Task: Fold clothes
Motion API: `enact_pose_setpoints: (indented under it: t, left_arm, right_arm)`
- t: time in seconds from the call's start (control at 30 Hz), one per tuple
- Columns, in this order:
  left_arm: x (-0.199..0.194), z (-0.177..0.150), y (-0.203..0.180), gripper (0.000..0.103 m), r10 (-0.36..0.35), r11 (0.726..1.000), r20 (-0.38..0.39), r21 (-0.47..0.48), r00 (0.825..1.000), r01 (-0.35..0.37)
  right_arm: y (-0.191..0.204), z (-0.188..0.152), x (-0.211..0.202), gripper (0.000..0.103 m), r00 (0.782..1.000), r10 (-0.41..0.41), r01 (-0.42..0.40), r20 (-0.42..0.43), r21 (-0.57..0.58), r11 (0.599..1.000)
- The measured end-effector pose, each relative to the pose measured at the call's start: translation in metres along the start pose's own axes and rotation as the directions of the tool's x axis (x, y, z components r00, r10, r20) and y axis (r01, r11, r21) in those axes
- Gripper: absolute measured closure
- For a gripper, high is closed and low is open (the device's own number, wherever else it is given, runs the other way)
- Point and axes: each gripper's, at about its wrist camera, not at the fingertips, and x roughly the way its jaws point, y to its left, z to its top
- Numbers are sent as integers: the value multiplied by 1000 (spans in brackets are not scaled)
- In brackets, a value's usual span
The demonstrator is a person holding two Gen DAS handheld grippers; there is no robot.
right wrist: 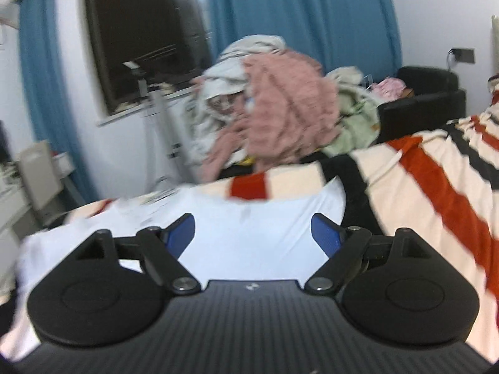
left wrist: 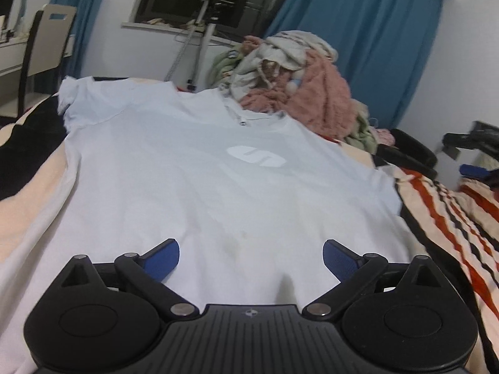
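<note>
A white T-shirt (left wrist: 193, 168) with a pale oval logo (left wrist: 255, 156) lies spread flat, front up, on the striped bed cover (left wrist: 449, 218). My left gripper (left wrist: 251, 257) is open and empty, low over the shirt's lower part, with the collar far ahead. In the right wrist view the same shirt (right wrist: 252, 237) lies under my right gripper (right wrist: 253, 233), which is open and empty near the shirt's right edge. The right gripper also shows at the far right of the left wrist view (left wrist: 477, 170).
A heap of pink, white and green laundry (left wrist: 290, 87) sits at the far end of the bed, also in the right wrist view (right wrist: 280, 109). A black armchair (right wrist: 421, 103) stands behind it. A chair (left wrist: 46, 50) and desk stand at left. Blue curtains (left wrist: 358, 37) frame a dark window.
</note>
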Motion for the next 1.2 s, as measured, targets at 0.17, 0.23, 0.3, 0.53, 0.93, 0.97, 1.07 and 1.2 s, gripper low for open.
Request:
enact_pose_setpoints:
  t: [0.17, 0.23, 0.3, 0.53, 0.93, 0.97, 1.07, 1.2]
  left_arm:
    - [-27, -14, -25, 16, -38, 995, -21, 88, 999, 40]
    - [-38, -21, -36, 20, -41, 991, -33, 129, 999, 45]
    - [-42, -33, -44, 28, -74, 990, -87, 110, 993, 84]
    - [-48, -76, -77, 55, -212, 972, -255, 44, 943, 230]
    - [-62, -111, -138, 99, -259, 936, -275, 166, 926, 311]
    - [-66, -110, -147, 99, -289, 920, -277, 183, 916, 346]
    - [-73, -114, -184, 99, -352, 872, -311, 233, 883, 430]
    - [-64, -126, -222, 99, -367, 843, -380, 251, 849, 476]
  right_arm:
    - [26, -52, -104, 20, 997, 74, -73, -23, 49, 996]
    - [26, -75, -135, 20, 992, 122, -121, -6, 97, 988]
    - [22, -96, -158, 20, 991, 134, -134, 11, 139, 981]
    - [-2, -113, -179, 20, 988, 142, -154, 62, 293, 944]
    - [-24, -116, -194, 20, 988, 108, -144, 112, 385, 912]
    - [-25, -116, -199, 20, 987, 95, -139, 130, 384, 913]
    - [-25, -115, -219, 19, 976, 32, -107, 214, 348, 931]
    - [-29, -110, -229, 19, 964, -28, -54, 265, 297, 953]
